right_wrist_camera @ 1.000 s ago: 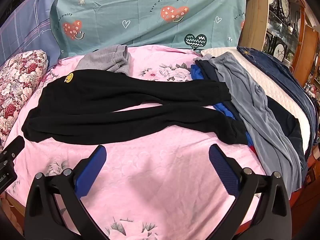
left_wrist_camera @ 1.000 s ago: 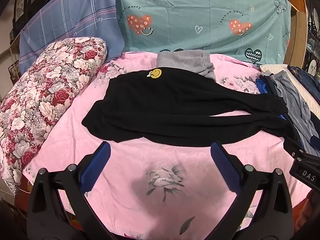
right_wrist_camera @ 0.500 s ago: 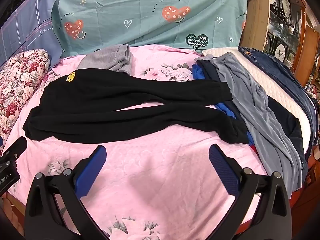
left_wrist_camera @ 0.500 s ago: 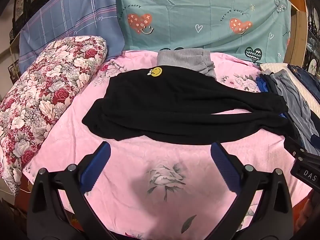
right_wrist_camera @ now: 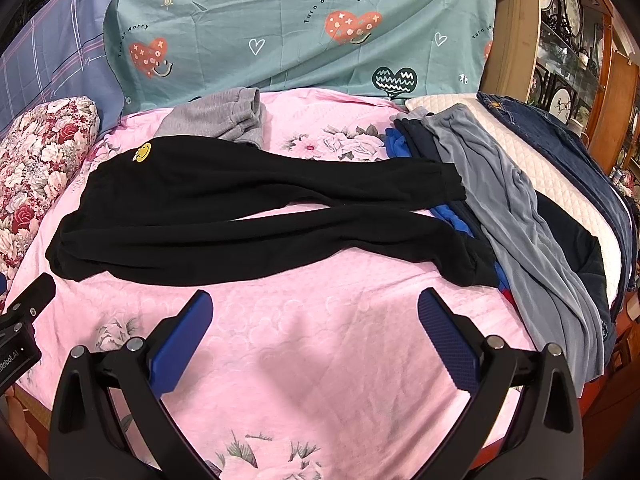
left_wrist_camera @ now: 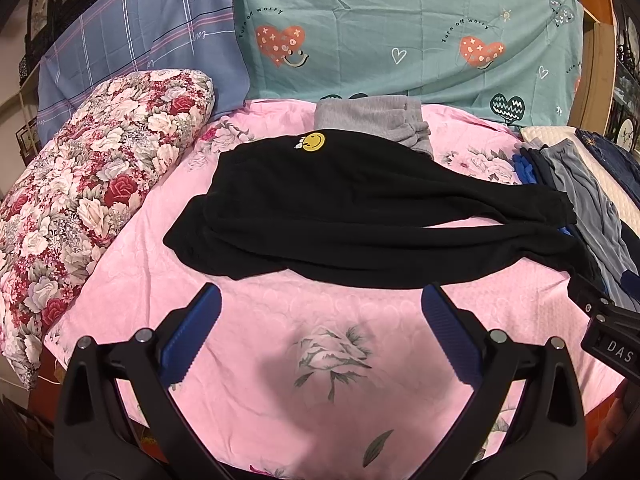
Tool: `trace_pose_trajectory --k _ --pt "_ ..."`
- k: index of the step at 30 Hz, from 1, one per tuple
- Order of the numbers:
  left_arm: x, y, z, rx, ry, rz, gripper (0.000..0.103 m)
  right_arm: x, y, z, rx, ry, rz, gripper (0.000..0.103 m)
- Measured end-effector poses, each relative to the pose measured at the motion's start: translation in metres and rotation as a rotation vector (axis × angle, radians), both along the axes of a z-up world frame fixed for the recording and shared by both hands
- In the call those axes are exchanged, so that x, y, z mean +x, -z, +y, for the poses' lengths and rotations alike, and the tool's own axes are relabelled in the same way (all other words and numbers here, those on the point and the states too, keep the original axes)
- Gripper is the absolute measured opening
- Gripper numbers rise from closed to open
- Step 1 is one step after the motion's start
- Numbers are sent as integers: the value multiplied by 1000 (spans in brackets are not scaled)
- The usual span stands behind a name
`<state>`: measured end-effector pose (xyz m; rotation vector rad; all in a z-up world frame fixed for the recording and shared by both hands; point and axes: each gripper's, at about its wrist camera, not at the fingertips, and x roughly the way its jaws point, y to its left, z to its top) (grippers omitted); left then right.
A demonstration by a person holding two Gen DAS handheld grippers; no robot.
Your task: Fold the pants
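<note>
**Pants laid out, no fold begun: the first grasp is yours to make**

The black pants [right_wrist_camera: 248, 216] lie flat across the middle of the bed [right_wrist_camera: 320, 340], waistband toward the bed's left edge, both legs running toward the right edge, where the cuffs overlap a pile of other clothes [right_wrist_camera: 500, 184]. The legs are splayed apart with pink sheet showing between them, so you appear to be at the very start. A sensible first fold would bring one leg over the other, lengthwise.

Your left gripper [left_wrist_camera: 320, 336] and right gripper [right_wrist_camera: 314, 336] both hover over the bare sheet near the bed's front edge, fingers spread wide and holding nothing, short of the pants' near hem. The left one faces the waist end, the right one the cuff end, which suits a two-point pickup along the near leg.

Mind the cuffs: they rest on the pile, so a careless pinch could lift a neighbouring garment too. A grey garment [left_wrist_camera: 372, 120] touches the far leg near the smiley patch [left_wrist_camera: 313, 142], and the floral pillow [left_wrist_camera: 92, 184] crowds the left edge. The open room is the front strip of sheet.
</note>
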<state>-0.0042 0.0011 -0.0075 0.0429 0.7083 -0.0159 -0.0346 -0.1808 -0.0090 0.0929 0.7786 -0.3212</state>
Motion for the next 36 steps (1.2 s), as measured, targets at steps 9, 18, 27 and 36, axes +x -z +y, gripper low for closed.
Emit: trace_pose_trajectory --k 9,18,27,36 --pt "0 0 0 1 -1 1 101 0 1 -1 1 3 -1 102" --pt "1 1 0 0 0 3 101 -1 1 0 0 2 -1 102" --pt "1 1 0 -1 0 3 101 -1 2 0 0 2 0 102" --pt "1 3 1 -2 1 4 101 -1 5 -1 0 -1 2 102"
